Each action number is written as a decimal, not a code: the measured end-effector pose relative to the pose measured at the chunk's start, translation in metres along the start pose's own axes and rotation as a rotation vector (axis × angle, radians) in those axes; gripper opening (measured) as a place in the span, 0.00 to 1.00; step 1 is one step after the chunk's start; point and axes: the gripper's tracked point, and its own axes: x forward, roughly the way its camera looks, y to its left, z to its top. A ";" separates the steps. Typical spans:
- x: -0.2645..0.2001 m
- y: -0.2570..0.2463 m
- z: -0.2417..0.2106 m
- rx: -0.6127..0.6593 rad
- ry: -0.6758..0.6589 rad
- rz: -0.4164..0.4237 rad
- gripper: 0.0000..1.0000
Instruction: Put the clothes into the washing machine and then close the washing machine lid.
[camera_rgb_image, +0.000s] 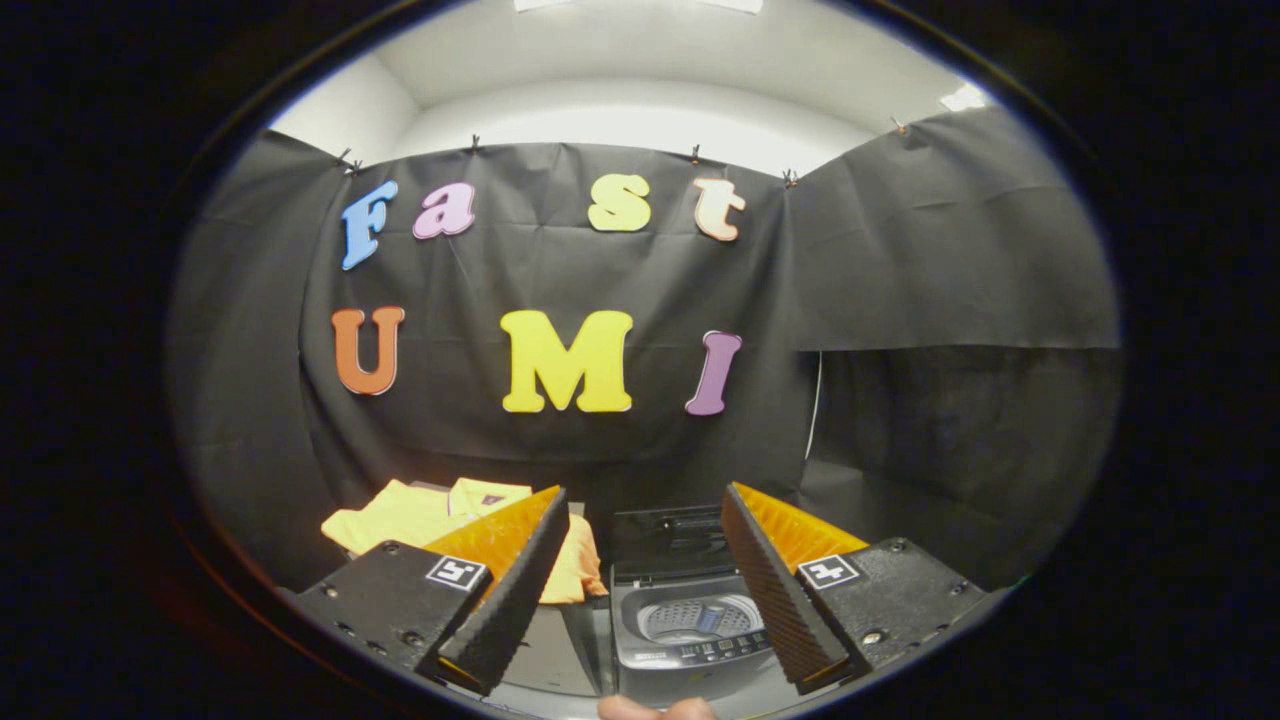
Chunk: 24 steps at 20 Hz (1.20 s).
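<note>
While the gripper (645, 500) is held above the scene, its two fingers are spread wide apart and nothing is gripped between them. Seen through the gap between the fingers, a small top-loading washing machine (685, 640) is set just ahead, grey in body with a row of buttons along its front panel. Its lid (668, 540) is raised upright at the back, so that the perforated drum (695, 618) is exposed. To the left of the washing machine, close beside it, folded clothes (420, 515) are laid on a pale surface (545, 650); they are yellow with an orange part nearest the machine, and a collar is visible on top. A fingertip (655, 708) is seen just in front of the washing machine.
</note>
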 end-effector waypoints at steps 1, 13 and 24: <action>-0.001 0.008 0.001 0.005 0.002 -0.002 0.98; 0.046 0.152 -0.005 -0.012 0.136 0.198 0.98; 0.155 0.245 -0.066 0.002 0.521 0.380 0.99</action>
